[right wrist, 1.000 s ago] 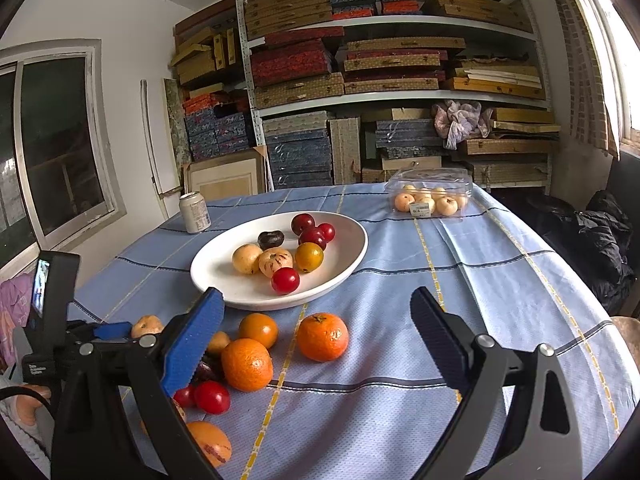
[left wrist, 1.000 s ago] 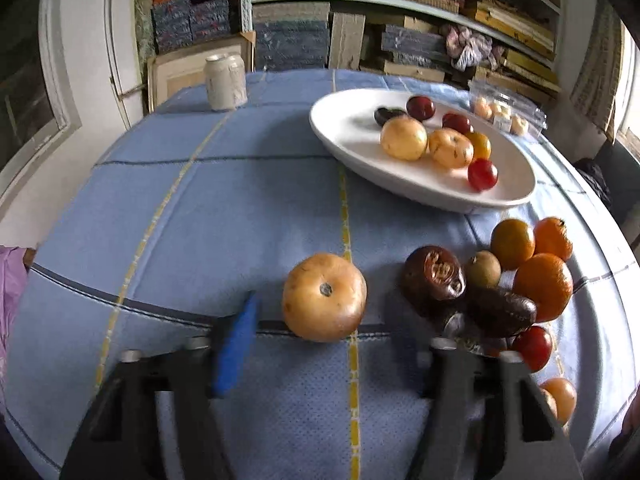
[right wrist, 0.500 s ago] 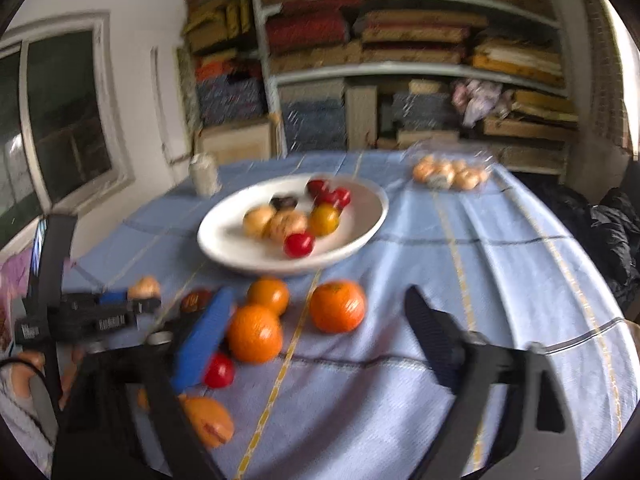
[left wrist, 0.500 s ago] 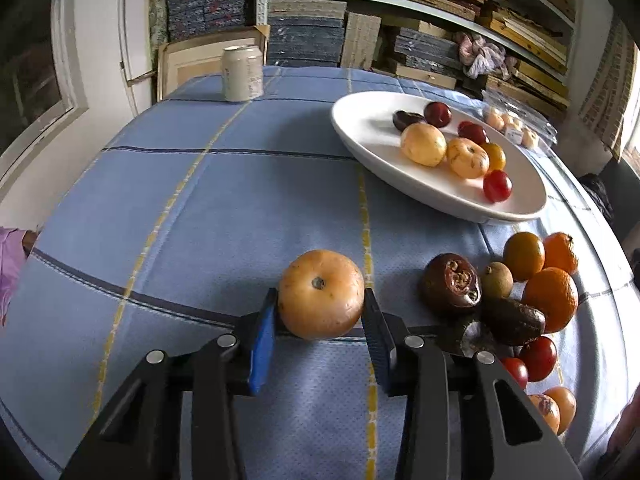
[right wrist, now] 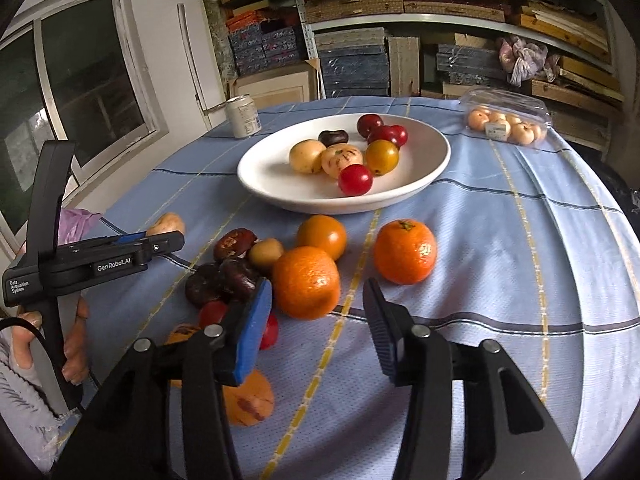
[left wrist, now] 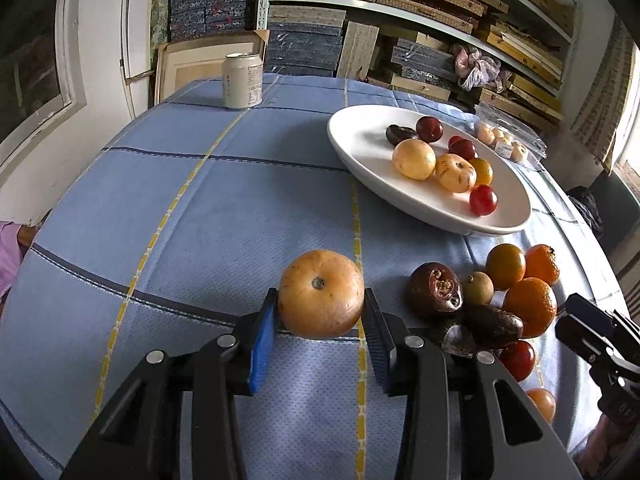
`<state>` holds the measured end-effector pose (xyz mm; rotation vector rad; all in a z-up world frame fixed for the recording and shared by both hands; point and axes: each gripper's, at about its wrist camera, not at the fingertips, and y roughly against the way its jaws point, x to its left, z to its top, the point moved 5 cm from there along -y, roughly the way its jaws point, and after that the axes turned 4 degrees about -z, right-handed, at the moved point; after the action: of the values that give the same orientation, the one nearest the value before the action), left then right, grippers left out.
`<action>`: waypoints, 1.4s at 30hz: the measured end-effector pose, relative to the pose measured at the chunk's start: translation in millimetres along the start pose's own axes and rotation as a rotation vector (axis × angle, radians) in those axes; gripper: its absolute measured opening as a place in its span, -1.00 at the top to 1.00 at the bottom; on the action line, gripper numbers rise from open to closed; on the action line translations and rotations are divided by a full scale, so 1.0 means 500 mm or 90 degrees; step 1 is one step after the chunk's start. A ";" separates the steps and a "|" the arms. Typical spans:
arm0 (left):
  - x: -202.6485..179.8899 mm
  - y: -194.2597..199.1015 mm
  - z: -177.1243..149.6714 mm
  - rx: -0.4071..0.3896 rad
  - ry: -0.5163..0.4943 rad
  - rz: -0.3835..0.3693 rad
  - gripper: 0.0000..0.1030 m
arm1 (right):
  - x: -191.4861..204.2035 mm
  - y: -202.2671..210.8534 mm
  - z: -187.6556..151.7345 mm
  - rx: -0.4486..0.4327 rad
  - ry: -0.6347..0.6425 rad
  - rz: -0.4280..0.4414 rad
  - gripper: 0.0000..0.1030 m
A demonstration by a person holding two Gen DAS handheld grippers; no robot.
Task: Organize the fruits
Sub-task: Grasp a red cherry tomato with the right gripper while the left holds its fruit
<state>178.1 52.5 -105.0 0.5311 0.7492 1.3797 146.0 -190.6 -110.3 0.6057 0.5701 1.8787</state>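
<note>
Shelves stacked with boxes line the back wall, and in front of them a round table under a blue checked cloth (left wrist: 240,208) carries everything you need. The white plate (left wrist: 360,148) sits on the far side with a handful of fruits already in it.

Your left gripper (left wrist: 320,320) has its two pads pressed against either flank of the tan round fruit (left wrist: 320,300), jaws narrowed to the fruit's width and apparently clamped on it, stem dimple turned up toward the camera. I can't tell whether it rests on the cloth or is just clear of it.

Here's what the next move hangs on: from those jaws, the plate lies ahead and off to the right, well apart, with bare cloth between. The fruit is round, so no long axis to fuss over; you only need to carry it forward-right and clear the near rim.

Watch your right side. The loose pile, with a dark wrinkled fruit (left wrist: 435,288) at its near edge, sits just beside the gripped one, between you and a straight sideways path.

Your right gripper (right wrist: 318,300) hangs with jaws wide apart and holding nothing, and the large orange (right wrist: 306,282) lies just ahead between the fingertips, a shade toward the left pad. A second orange (right wrist: 405,251) sits further on to the right. For that pile the right hand is plainly the nearer one.
</note>
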 end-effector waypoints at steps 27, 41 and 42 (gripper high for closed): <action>-0.020 -0.002 0.000 0.001 -0.018 -0.015 0.20 | 0.049 -0.057 -0.034 0.114 -0.050 0.126 0.38; -0.042 0.015 0.017 -0.018 -0.025 -0.020 0.20 | 0.022 -0.014 -0.020 0.055 -0.065 0.106 0.44; -0.047 0.019 0.025 -0.018 -0.027 -0.022 0.20 | 0.012 -0.003 -0.015 0.041 -0.074 0.106 0.44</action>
<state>180.5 31.7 -85.8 0.5208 0.7003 1.3409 140.2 -185.3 -115.9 0.8201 0.5187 1.9711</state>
